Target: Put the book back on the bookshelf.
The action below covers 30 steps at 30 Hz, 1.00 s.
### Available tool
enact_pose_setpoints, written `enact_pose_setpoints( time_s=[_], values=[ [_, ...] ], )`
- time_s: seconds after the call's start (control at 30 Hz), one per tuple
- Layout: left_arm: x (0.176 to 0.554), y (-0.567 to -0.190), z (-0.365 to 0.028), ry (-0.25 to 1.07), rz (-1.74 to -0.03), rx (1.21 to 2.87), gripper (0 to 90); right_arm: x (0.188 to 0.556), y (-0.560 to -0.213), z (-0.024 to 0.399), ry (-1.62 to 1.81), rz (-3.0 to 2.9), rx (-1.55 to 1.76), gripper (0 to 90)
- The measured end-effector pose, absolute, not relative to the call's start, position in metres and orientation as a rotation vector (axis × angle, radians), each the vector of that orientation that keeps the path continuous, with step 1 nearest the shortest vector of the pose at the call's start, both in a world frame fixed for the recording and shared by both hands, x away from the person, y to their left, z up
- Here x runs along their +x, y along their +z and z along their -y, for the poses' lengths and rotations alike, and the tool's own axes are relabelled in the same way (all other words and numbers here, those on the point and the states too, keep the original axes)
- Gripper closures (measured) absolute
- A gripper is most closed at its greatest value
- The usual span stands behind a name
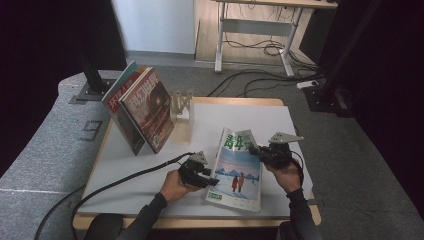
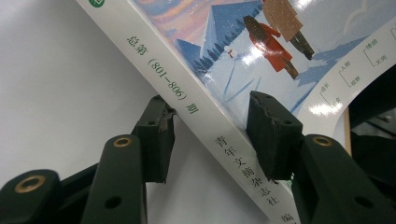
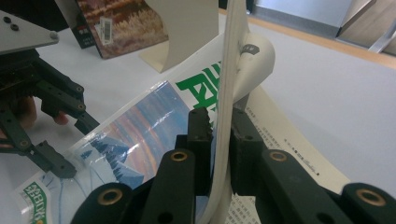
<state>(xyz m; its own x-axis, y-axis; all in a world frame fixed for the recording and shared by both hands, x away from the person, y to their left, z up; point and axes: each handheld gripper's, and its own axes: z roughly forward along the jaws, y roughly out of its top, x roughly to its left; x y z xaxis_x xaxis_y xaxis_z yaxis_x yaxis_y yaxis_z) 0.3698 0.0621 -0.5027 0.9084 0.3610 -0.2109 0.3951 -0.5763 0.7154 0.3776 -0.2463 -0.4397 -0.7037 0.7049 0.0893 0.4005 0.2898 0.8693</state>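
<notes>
Books (image 1: pixel 142 107) lean against a white stand (image 1: pixel 182 107) in the upper left of the high view. Lower centre, the left gripper (image 1: pixel 212 181) meets the magazine's (image 1: pixel 235 167) spine edge, jaws apart, one on each side of it without pressing. The magazine lies on the white table (image 1: pixel 280 125), its right edge lifted. At right, the right gripper (image 1: pixel 254 149) is clamped on that raised cover edge.
</notes>
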Motion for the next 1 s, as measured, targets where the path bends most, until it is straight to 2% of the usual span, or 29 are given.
enact_pose_setpoints(
  time_s=[0.17,0.23,0.33,1.0],
  values=[
    [0.370,-0.496,-0.065,0.041,-0.545,2.221,54.7,0.379,-0.428,0.242,1.400,-2.216,0.974,80.3],
    [0.369,-0.490,-0.067,0.139,-0.548,2.202,55.6,0.379,-0.421,0.240,1.413,-2.202,0.957,80.2],
    [0.369,-0.487,-0.070,0.174,-0.554,2.189,56.6,0.378,-0.414,0.237,1.423,-2.192,0.933,79.7],
    [0.360,-0.501,-0.087,0.131,-0.576,2.100,61.6,0.377,-0.425,0.244,1.413,-2.201,0.955,74.8]
  ],
)
